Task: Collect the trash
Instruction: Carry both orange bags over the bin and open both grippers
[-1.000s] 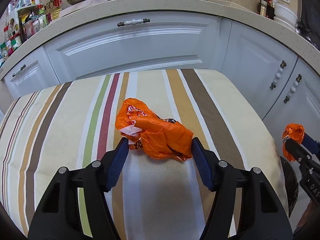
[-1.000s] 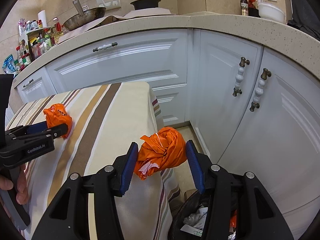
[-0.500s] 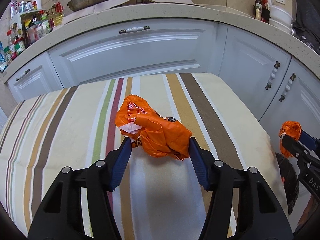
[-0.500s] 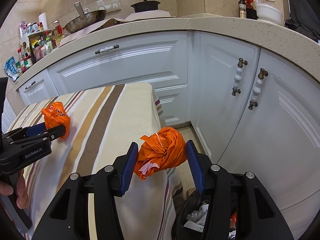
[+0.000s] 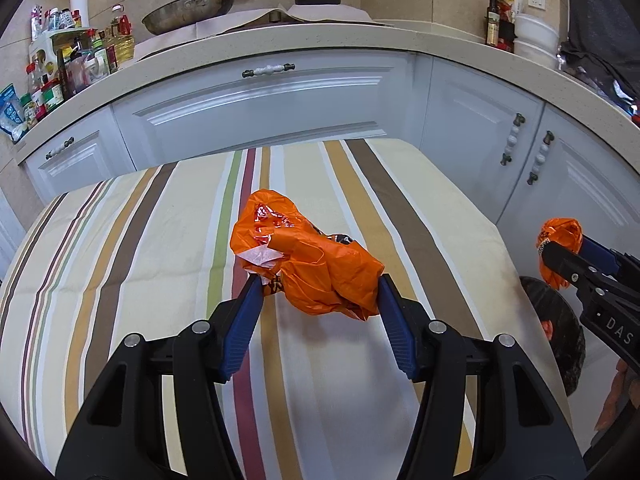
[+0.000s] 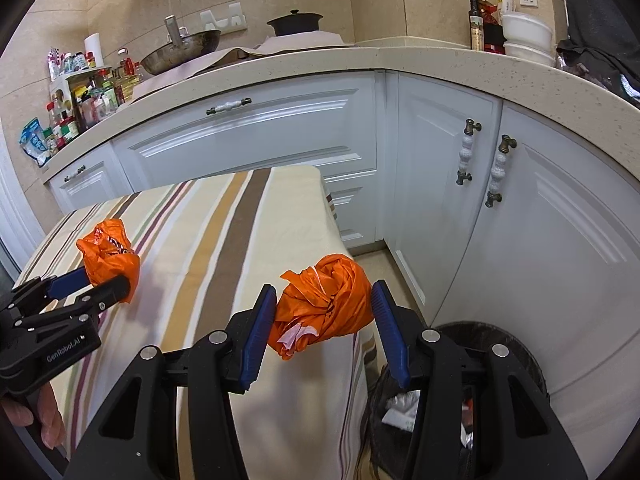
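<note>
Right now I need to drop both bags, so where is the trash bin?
The trash bin sits on the floor at the lower right of the right wrist view, beside the striped table and in front of the white cabinets.

**Two orange bags, both pinched**

The left gripper (image 5: 318, 294) has its blue pads squeezed onto a crumpled orange bag (image 5: 308, 264), over the striped tablecloth (image 5: 160, 240). Off at the right edge, the right gripper (image 5: 576, 264) clamps a smaller orange wad (image 5: 560, 236), above a dark bin (image 5: 556, 320). White cabinets (image 5: 260, 116) sit far back, with a pan (image 5: 188, 10) on the counter.
</note>
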Tool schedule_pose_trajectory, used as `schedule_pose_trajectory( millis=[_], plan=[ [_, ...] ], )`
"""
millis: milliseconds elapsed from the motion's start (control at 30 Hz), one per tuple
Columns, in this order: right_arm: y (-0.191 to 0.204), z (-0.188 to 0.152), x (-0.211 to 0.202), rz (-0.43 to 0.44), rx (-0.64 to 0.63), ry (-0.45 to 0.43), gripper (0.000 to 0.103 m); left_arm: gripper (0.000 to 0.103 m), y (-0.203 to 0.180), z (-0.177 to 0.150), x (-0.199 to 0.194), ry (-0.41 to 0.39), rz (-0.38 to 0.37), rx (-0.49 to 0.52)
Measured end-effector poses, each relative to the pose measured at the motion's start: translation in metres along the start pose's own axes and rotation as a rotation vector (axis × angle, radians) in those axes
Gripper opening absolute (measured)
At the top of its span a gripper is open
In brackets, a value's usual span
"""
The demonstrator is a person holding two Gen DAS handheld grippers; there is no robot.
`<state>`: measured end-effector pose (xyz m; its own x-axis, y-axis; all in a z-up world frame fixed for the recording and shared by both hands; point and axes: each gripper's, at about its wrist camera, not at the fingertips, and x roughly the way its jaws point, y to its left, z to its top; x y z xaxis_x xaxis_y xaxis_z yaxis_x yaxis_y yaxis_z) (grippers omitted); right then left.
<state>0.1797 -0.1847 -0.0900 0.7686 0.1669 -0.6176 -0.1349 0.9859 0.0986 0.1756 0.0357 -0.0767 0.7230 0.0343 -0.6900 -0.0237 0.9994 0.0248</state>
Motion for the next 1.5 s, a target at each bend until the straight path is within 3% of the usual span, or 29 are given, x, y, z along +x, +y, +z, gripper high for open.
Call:
schedule_pose_trajectory(
  millis=[733, 1067, 1500],
  plan=[
    [-0.008, -0.065, -0.082, -0.054, 0.062, -0.023, 0.049, 0.057, -0.023, -0.068, -0.086, -0.019, -0.082, 0.05],
    [-0.055, -0.092, -0.1, -0.137, 0.135, -0.026, 0.049, 0.057, -0.082, -0.077, -0.092, -0.019, -0.168, 0.143],
    [-0.129, -0.104, -0.092, -0.238, 0.225, -0.008, 0.049, 0.057, -0.181, -0.06, -0.062, 0.002, -0.28, 0.249]
  ],
)
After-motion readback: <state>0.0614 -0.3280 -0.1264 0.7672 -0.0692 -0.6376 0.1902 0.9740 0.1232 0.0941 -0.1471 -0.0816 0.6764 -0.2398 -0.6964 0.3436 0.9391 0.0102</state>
